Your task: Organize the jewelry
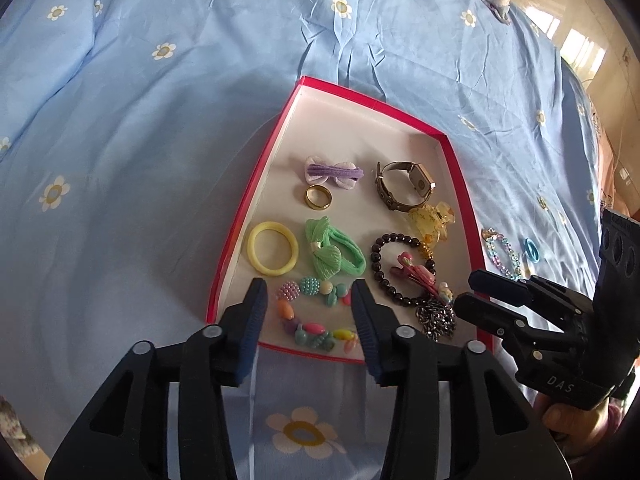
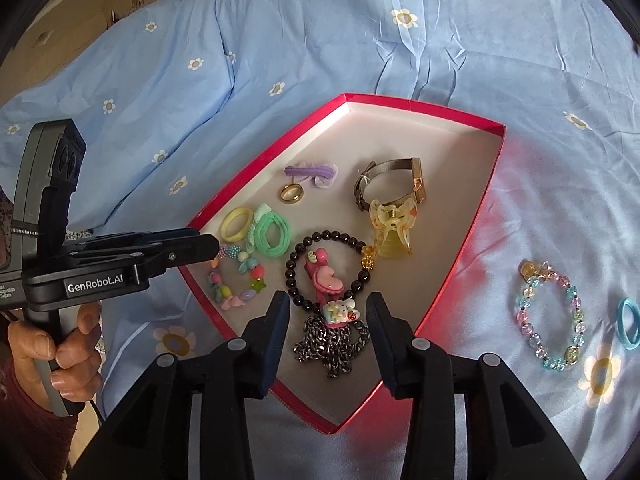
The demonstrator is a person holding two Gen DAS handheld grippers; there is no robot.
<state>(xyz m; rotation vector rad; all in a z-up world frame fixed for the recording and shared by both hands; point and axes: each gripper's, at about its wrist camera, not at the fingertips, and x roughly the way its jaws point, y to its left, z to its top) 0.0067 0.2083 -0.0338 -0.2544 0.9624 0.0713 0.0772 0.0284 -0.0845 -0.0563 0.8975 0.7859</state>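
Left wrist view: left claw (image 1: 308, 312) seen wide apart, nothing held, framing the pastel bead bracelet (image 1: 316, 316) at the near edge of the red box (image 1: 256, 184); right claw (image 1: 476, 292) seen from the side over the box's right corner, its gap not readable here. Right wrist view: right claw (image 2: 328, 320) shown wide and empty over the dark metal chain (image 2: 330, 346); hand (image 2: 60, 344) gripping the left tool's handle, visible only here. Box is shallow cardboard, white inside, lying on a blue flower-print bedsheet (image 2: 360, 40). Inside: yellow hair tie (image 1: 273, 253), green ribbed fabric bow tie (image 1: 332, 254), purple bow (image 1: 334, 172), gold ring (image 1: 318, 197), mesh-strap watch (image 1: 404, 184), translucent yellow claw clip (image 2: 390, 230), glossy black bead bracelet (image 2: 328, 268) with pink heart clip (image 2: 326, 284) lying across it. Outside, right of box, on the sheet: clear crystal bead bracelet (image 2: 552, 316); blue hair tie (image 2: 628, 324) beside it.
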